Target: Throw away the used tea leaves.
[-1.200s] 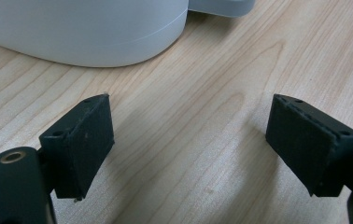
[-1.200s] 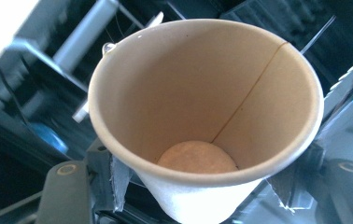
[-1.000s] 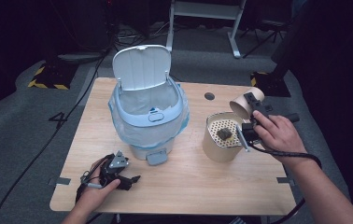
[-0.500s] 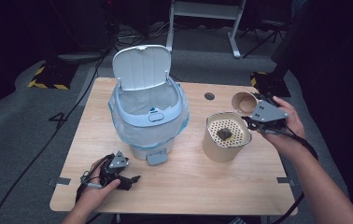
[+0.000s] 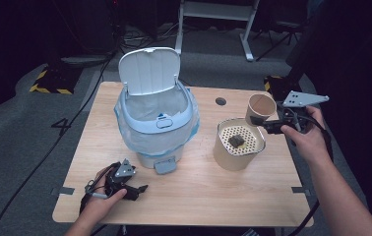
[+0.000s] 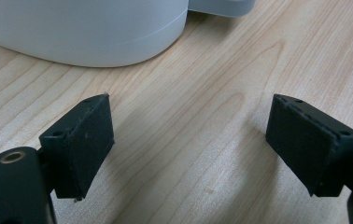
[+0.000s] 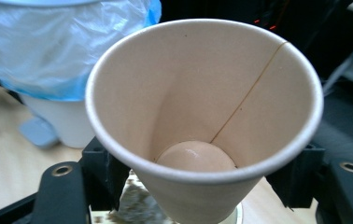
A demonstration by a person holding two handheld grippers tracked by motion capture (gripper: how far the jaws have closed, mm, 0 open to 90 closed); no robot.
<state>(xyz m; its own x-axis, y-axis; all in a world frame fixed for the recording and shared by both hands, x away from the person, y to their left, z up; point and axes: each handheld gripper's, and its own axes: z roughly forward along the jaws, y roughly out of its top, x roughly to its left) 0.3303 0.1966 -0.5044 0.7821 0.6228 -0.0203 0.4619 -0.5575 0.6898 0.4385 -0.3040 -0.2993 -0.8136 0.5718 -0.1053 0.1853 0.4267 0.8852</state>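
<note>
Two hand-held grippers, left wide open on wooden table, right gripping paper cup, dark room.

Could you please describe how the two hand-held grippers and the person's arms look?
The left hand-held gripper is black, with a small grey three-cornered plate on top and a thin black cable looping beside it. Its flat rectangular black pads have small screw holes. The right hand-held gripper is also black, with a larger holed grey plate and a black cable. Both forearms are bare, with no sleeves visible.

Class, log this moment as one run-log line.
right gripper: shut on paper cup, tipped above strainer tub | left gripper: open, on table | bin: lid up
</note>
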